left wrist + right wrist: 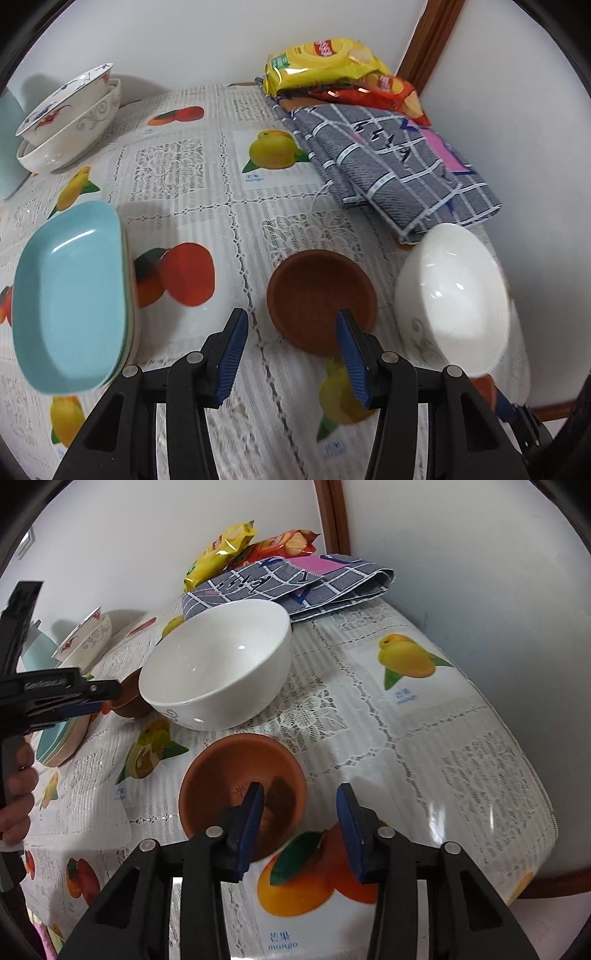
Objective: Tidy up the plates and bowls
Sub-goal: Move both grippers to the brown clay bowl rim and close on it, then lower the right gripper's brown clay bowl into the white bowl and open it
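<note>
Second brown saucer [242, 786] — right wrist view only.

White bowl [218, 664]: glazed ceramic look, glossy, smooth, sharp highlights
Brown dishes [242, 790] [321, 299]: matt, faintly grainy, terracotta-like
Turquoise dish [70, 295]: smooth, soft sheen
Patterned bowls [70, 122]: glossy, printed decoration
Worktop cover [424, 738]: shiny plastic sheet, lace and fruit print, strong glare at edge
Folded cloth [388, 166]: woven fabric, matt, ribbed
Snack packets [328, 62]: glossy crinkled film
Left gripper [291, 354], right gripper [301, 830]: matt black plastic, blue ribbed pads [251, 827], metal pins
</note>
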`<state>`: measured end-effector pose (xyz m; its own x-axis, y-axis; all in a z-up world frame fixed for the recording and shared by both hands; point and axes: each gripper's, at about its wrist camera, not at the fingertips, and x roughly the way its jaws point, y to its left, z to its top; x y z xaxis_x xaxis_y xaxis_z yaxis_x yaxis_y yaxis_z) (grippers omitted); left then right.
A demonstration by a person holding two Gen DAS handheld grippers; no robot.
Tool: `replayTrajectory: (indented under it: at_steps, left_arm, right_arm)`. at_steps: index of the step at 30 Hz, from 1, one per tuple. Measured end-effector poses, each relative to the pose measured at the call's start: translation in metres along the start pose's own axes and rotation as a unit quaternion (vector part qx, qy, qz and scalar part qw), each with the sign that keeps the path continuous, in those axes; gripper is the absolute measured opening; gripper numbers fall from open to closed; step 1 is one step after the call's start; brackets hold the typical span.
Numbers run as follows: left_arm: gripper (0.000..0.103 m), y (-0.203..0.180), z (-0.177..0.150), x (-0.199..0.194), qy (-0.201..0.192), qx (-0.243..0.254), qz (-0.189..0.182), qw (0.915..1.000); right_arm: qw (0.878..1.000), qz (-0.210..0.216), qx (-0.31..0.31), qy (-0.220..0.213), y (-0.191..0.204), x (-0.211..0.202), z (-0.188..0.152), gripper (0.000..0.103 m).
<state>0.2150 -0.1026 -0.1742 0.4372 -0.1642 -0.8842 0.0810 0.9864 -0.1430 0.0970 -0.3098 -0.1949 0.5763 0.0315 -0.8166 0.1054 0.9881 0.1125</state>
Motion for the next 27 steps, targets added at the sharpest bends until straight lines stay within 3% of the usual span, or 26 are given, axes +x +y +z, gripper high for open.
replayTrajectory:
  at_steps: [7, 15, 17, 27]
  left_arm:
    - [0.047, 0.002, 0.003, 0.020, 0.011, -0.001, -0.005, 0.9999]
    - [0.014, -0.003, 0.002, 0.023, 0.008, 0.013, -0.013, 0.9998]
    - [0.010, -0.003, 0.000, 0.021, 0.009, 0.015, -0.022, 0.9996]
    - [0.008, -0.003, -0.014, -0.003, 0.000, 0.026, -0.028, 0.9993]
  right_arm:
    - [1.000, 0.001, -0.013, -0.004, 0.005, 0.008, 0.005, 0.021]
    - [1.000, 0.011, -0.006, -0.020, 0.004, 0.003, 0.004, 0.011]
    - [1.000, 0.012, -0.004, -0.024, 0.004, 0.000, 0.003, 0.010]
    - [0.999, 0.020, 0.013, -0.037, 0.010, -0.016, -0.003, 0.009]
